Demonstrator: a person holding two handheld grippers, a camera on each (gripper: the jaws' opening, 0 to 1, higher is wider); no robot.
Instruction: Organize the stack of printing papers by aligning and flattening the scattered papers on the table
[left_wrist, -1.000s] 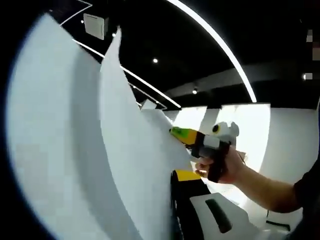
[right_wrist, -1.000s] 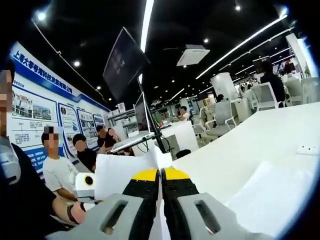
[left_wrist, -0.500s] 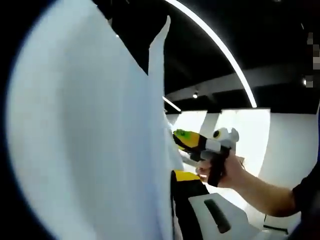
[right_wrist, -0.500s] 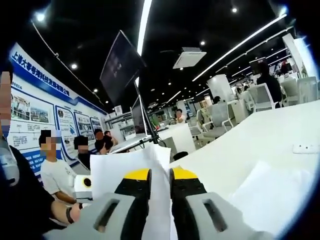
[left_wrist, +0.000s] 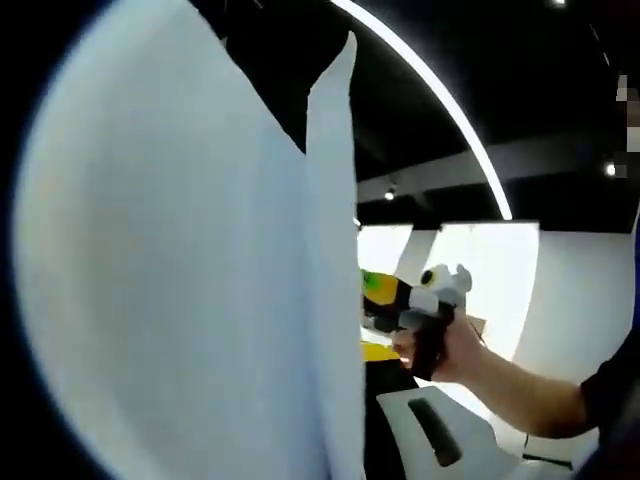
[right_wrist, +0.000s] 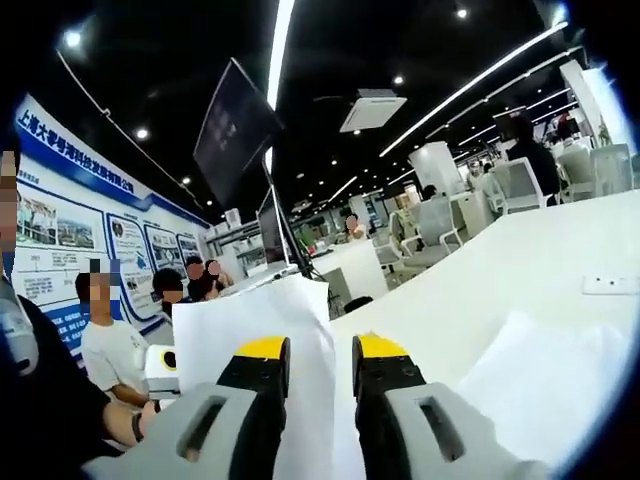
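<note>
White printing papers (left_wrist: 200, 280) stand upright in the air across the left of the left gripper view. My left gripper (left_wrist: 362, 356) is shut on their lower edge; its yellow-tipped right jaw lies against the sheets and the paper hides the other jaw. In the same view a hand holds my right gripper (left_wrist: 392, 298) just beyond the paper's edge. In the right gripper view the paper sheet (right_wrist: 250, 320) rises between the jaws of my right gripper (right_wrist: 320, 350), which is open, with a gap on each side of the sheet.
A long white table (right_wrist: 520, 260) stretches to the right, with another loose white sheet (right_wrist: 540, 380) lying near and a small white item (right_wrist: 610, 285) farther out. People (right_wrist: 110, 340) sit at the left. A monitor on a stand (right_wrist: 235, 130) and chairs (right_wrist: 440, 220) stand behind.
My right gripper has opened from shut on the paper's edge and let go of it. In the left gripper view the sheets have swung more upright and closer together.
</note>
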